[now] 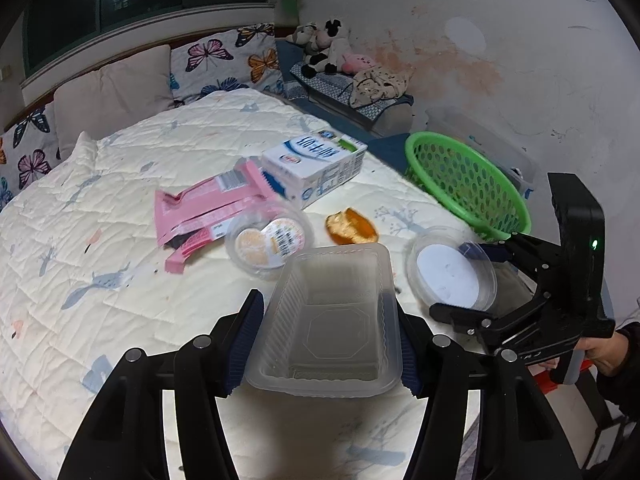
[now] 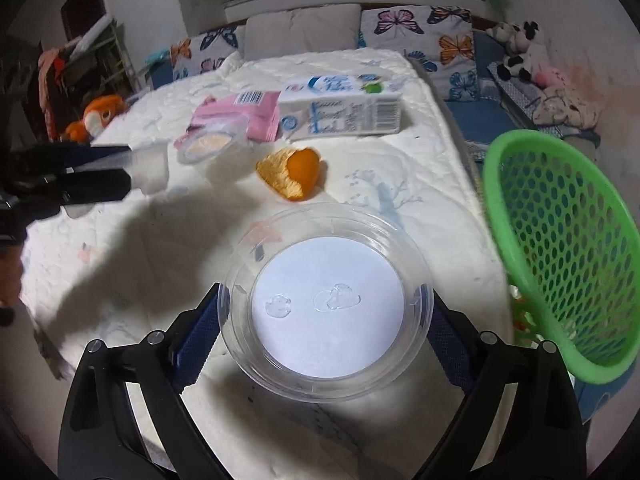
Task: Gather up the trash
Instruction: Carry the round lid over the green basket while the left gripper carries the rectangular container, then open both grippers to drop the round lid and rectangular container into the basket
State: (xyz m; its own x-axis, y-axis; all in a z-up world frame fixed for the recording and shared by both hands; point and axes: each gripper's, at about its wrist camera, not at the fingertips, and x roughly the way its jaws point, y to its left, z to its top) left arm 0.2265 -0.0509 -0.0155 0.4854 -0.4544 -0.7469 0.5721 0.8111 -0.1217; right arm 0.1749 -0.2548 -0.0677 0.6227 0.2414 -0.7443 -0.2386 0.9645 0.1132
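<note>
Left gripper [image 1: 324, 336]: jaws pinching a clear rectangular plastic tray [image 1: 328, 320] by its long sides, held above the quilted bed [image 1: 120, 240].

Right gripper [image 2: 326, 320]: jaws pinching a clear round lid [image 2: 326, 300] with a white disc inside, near the bed's edge, just beside the green basket [image 2: 568, 248].

Lying on the bed, further back:
- orange peel [image 2: 294, 172], apart from the rest;
- round plastic cup [image 1: 268, 242] with a peeled label, touching the pink wrappers [image 1: 208, 208];
- white-and-blue milk carton [image 1: 316, 164] on its side, against the wrappers.

The green basket is tilted off the bed's right edge.
</note>
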